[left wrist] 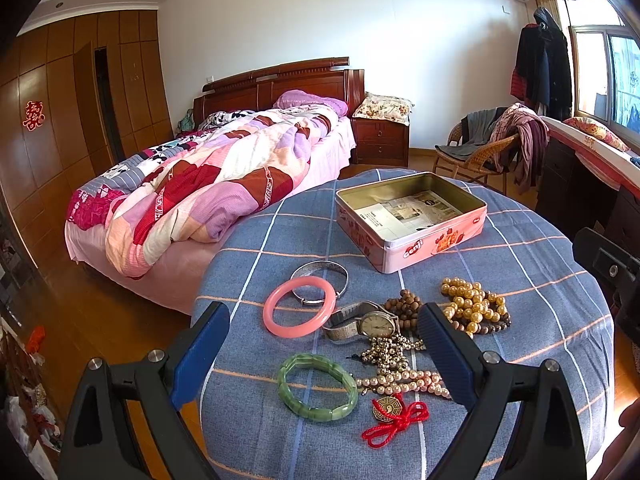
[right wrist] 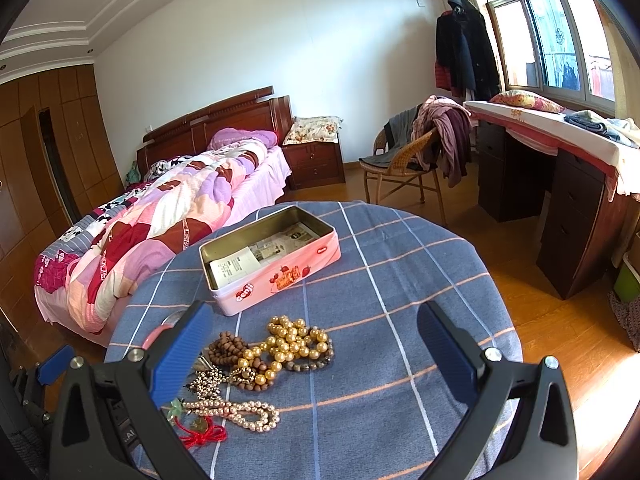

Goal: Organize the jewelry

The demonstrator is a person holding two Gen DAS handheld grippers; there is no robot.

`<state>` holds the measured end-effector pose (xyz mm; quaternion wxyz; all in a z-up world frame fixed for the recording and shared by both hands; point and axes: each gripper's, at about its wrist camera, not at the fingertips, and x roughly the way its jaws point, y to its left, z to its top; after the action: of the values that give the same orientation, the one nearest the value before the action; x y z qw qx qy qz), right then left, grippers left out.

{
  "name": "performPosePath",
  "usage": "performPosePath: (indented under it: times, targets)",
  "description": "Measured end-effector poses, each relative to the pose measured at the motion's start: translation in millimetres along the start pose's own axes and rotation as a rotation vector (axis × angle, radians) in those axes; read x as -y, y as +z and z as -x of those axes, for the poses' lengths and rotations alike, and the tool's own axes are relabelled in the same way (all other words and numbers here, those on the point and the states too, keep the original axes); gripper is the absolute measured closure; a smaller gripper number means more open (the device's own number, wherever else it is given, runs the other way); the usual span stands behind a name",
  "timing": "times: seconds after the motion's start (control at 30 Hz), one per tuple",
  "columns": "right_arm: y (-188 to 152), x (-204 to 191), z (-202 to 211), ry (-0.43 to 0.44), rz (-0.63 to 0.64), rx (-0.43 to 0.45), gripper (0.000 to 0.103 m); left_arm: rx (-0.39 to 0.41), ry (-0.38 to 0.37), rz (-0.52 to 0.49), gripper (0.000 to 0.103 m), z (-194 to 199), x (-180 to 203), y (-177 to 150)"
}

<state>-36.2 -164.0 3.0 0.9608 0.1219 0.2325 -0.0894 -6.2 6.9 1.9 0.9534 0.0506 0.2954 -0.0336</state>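
Note:
An open pink tin [left wrist: 412,216] lined with paper stands at the back of a round table with a blue checked cloth [left wrist: 540,280]. In front of it lie a pink bangle [left wrist: 299,306], a silver bangle [left wrist: 320,276], a watch [left wrist: 362,323], a green bracelet [left wrist: 318,387], gold beads [left wrist: 474,306], brown beads [left wrist: 404,305], pink pearls [left wrist: 404,382] and a red-corded charm [left wrist: 394,416]. My left gripper [left wrist: 324,354] is open above the jewelry. My right gripper [right wrist: 316,354] is open above the gold beads [right wrist: 294,340], near the tin [right wrist: 272,260].
A bed with a patchwork quilt [left wrist: 208,184] stands left of the table. A wicker chair with clothes [right wrist: 416,160] and a dark desk [right wrist: 560,200] stand to the right. The floor is wood.

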Motion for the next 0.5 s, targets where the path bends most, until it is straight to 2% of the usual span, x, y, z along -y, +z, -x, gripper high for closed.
performPosePath:
  times: [0.5]
  targets:
    - [-5, 0, -12, -0.018, 0.016, -0.026, 0.0, -0.018, -0.009, 0.003, 0.008, -13, -3, -3]
